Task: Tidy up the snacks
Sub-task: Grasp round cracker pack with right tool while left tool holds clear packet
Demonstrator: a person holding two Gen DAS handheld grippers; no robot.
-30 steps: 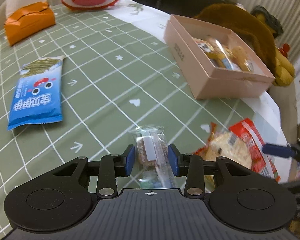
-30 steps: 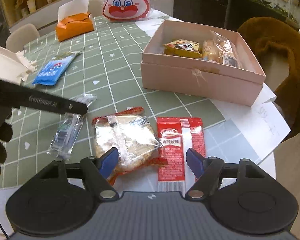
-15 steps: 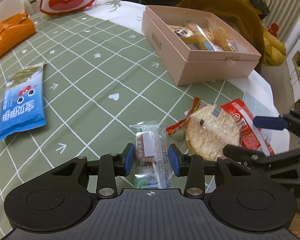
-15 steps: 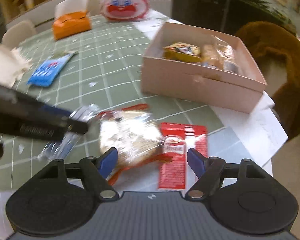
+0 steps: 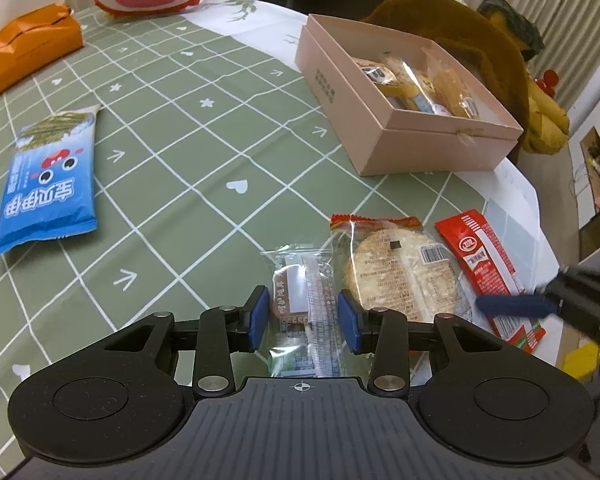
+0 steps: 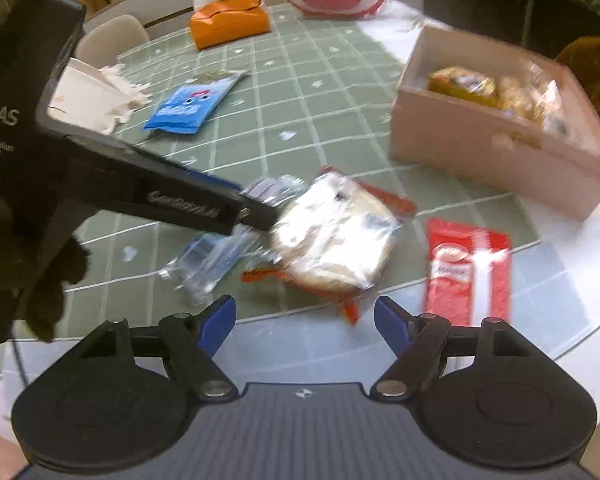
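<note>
Since a second ago the left gripper has just been opening its jaws around the clear snack packet, which lies flat between them unpinched, long axis straight ahead; right gripper, jaws wide and empty, faces the rice cracker.

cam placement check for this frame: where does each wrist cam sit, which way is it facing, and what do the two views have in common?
Left wrist: on the left gripper, angled down at the green table; open jaws straddle a clear snack packet; a right gripper fingertip shows at right.
Right wrist: on the right gripper, angled down at the table's near edge, jaws open and empty; the left gripper and a dark gloved hand enter from the left.
Shared: pink box, round rice cracker, red sachet, blue packet.
</note>
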